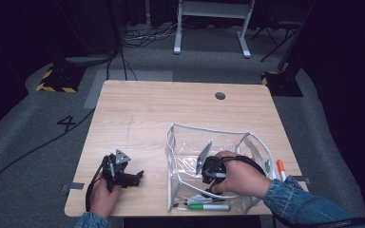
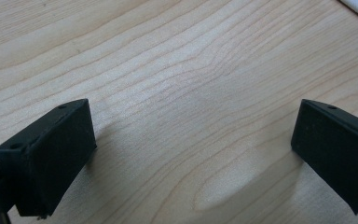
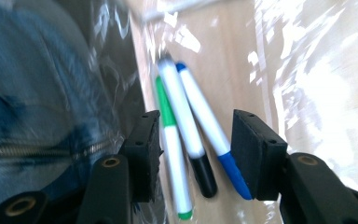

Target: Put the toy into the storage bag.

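Observation:
A clear plastic pouch [image 1: 228, 138] with a white rim stands open on the wooden table [image 1: 161, 109]. My right gripper [image 1: 209, 182] reaches down into it, held by a hand in a denim sleeve. In the right gripper view its jaws [image 3: 196, 135] stand apart. Three markers lie on the pouch bottom between and beyond them: a green one [image 3: 170, 140], a black-capped one [image 3: 186, 130] and a blue one [image 3: 209, 135]. The pads do not press on any marker. My left gripper [image 1: 135, 176] rests open at the table's front left, with bare wood between its jaws [image 2: 191, 140].
An orange marker [image 1: 281, 168] lies on the table just right of the pouch. A green marker [image 1: 209, 207] shows at the pouch's near edge. A dark round hole [image 1: 220, 96] sits near the table's far edge. Denim fabric [image 3: 37, 116] shows through the plastic.

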`<state>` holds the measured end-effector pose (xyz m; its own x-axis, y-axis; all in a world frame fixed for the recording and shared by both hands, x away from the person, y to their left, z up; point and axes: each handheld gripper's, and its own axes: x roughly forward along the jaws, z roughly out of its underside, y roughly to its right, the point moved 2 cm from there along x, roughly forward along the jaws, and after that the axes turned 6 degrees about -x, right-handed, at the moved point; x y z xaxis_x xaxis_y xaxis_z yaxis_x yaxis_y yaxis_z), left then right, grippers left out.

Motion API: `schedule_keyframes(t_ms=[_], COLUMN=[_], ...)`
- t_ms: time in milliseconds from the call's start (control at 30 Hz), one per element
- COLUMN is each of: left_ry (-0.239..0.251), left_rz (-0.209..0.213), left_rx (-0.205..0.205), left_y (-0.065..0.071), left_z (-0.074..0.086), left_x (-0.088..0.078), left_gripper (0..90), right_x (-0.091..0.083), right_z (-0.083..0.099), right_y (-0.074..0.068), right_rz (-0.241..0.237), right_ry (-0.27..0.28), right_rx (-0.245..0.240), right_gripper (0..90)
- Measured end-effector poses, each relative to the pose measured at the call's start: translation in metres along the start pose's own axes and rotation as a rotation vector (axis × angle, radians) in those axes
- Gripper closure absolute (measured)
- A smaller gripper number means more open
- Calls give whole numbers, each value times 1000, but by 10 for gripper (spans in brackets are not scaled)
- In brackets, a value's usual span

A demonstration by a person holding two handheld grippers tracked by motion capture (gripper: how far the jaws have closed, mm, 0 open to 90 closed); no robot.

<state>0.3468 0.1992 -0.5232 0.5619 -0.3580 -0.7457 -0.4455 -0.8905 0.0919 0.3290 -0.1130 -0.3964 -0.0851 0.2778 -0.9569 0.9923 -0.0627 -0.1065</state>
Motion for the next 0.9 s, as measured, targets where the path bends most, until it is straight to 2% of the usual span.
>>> schedule_keyframes(t_ms=[233,333,433,633,900], left_ry=[0,0,0,0,0], left_rz=[0,0,0,0,0], left_rx=[1,0,0,0,0], left_y=[0,0,0,0,0], left_z=[0,0,0,0,0], left_x=[0,0,0,0,0], left_gripper=[0,0,0,0,0], right_x=[-46,-64,-84,-116,-140], right_z=[3,9,21,54,103], right_y=[1,0,1,4,12], right_rz=[104,152,208,288,373], right_ry=[219,285,352,433,490], right_rx=[68,98,149,258,387], right_gripper=[492,492,497,511,516])
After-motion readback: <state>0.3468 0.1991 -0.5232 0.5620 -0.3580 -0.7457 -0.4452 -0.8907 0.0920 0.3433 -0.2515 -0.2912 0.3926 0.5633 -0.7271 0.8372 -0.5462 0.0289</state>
